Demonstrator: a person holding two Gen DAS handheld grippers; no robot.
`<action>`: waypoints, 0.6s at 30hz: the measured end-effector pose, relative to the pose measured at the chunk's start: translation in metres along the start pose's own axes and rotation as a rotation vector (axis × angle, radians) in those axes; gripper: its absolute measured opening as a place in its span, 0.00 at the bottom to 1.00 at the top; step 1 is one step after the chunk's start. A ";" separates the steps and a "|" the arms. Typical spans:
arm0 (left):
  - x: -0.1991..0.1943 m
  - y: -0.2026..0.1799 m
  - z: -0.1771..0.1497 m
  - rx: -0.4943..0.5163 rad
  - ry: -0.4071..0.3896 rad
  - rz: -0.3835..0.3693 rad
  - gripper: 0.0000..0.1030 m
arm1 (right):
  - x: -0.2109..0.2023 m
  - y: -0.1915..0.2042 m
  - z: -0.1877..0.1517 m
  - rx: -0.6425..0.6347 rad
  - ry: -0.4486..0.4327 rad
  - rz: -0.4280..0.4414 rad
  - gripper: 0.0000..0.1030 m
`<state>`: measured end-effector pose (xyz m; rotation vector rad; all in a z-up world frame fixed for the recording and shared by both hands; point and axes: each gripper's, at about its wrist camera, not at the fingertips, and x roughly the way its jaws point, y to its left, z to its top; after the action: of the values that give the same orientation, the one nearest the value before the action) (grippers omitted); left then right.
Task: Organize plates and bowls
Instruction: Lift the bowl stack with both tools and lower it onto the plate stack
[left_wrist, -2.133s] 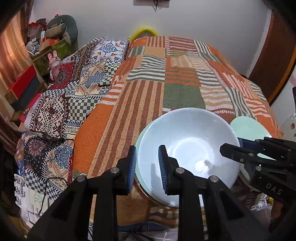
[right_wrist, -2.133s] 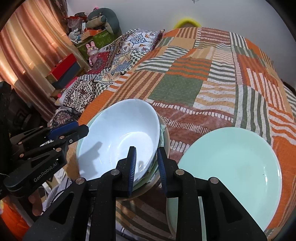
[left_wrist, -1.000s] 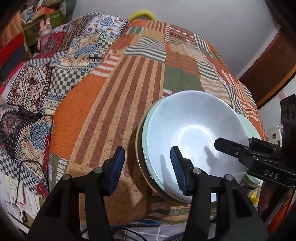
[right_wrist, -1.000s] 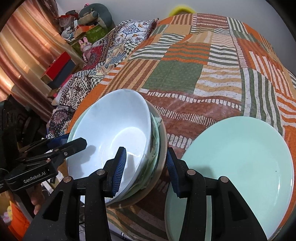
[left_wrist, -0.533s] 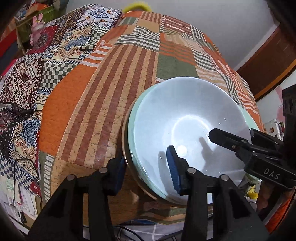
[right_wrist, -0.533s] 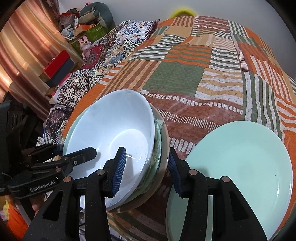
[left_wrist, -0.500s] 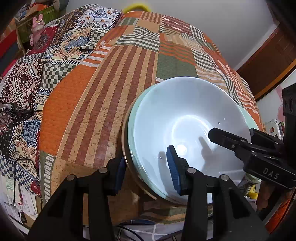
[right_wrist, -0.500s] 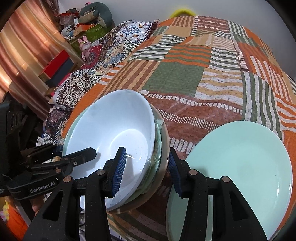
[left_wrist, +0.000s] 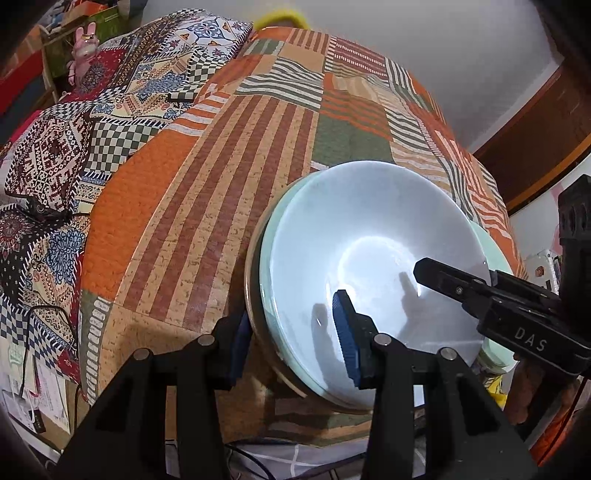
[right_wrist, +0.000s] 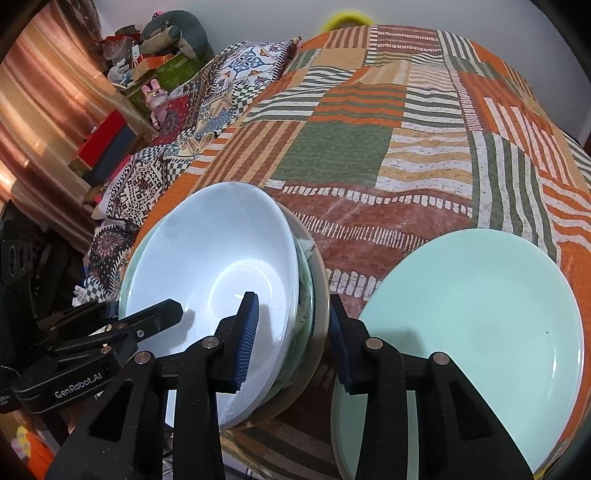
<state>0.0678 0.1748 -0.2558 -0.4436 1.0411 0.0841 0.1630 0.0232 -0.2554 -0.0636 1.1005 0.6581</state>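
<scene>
A white bowl (left_wrist: 373, 254) sits on top of a short stack of dishes (right_wrist: 308, 295), pale green rims and a tan one at the bottom, near the front edge of a bed covered by an orange, green and cream patchwork quilt (left_wrist: 229, 155). Just to the right of the stack, a mint-green plate (right_wrist: 476, 328) lies flat on the quilt by itself.

The left gripper (left_wrist: 291, 339) has its jaws spread apart over the stack's near-left rim: one blue-padded finger inside the bowl, the other outside, below the tan edge. I cannot tell whether the pads touch the dishes. Seen from the other side, its black body carries the white lettering "GenRobot.AI".

The right gripper (right_wrist: 291, 343) straddles the stack's right rim the same way, jaws wide, one pad over the bowl's inside and the other in the gap between the stack and the mint-green plate. The left camera shows "DAS" printed on its body.

A second, busier patterned blanket (left_wrist: 70, 147) covers the left of the bed, and a small pink rabbit figure (right_wrist: 155, 98) stands on a shelf beyond it.
</scene>
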 end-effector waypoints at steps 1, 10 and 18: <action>-0.001 0.000 0.000 -0.001 -0.002 0.002 0.41 | -0.001 0.000 0.000 0.001 0.000 0.000 0.32; -0.015 -0.004 -0.001 -0.005 -0.033 0.004 0.41 | -0.008 0.003 -0.002 0.008 -0.007 0.010 0.32; -0.035 -0.015 0.002 0.013 -0.079 -0.003 0.41 | -0.029 0.005 -0.001 0.008 -0.057 0.017 0.32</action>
<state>0.0556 0.1667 -0.2209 -0.4268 0.9633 0.0916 0.1514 0.0132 -0.2300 -0.0281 1.0493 0.6672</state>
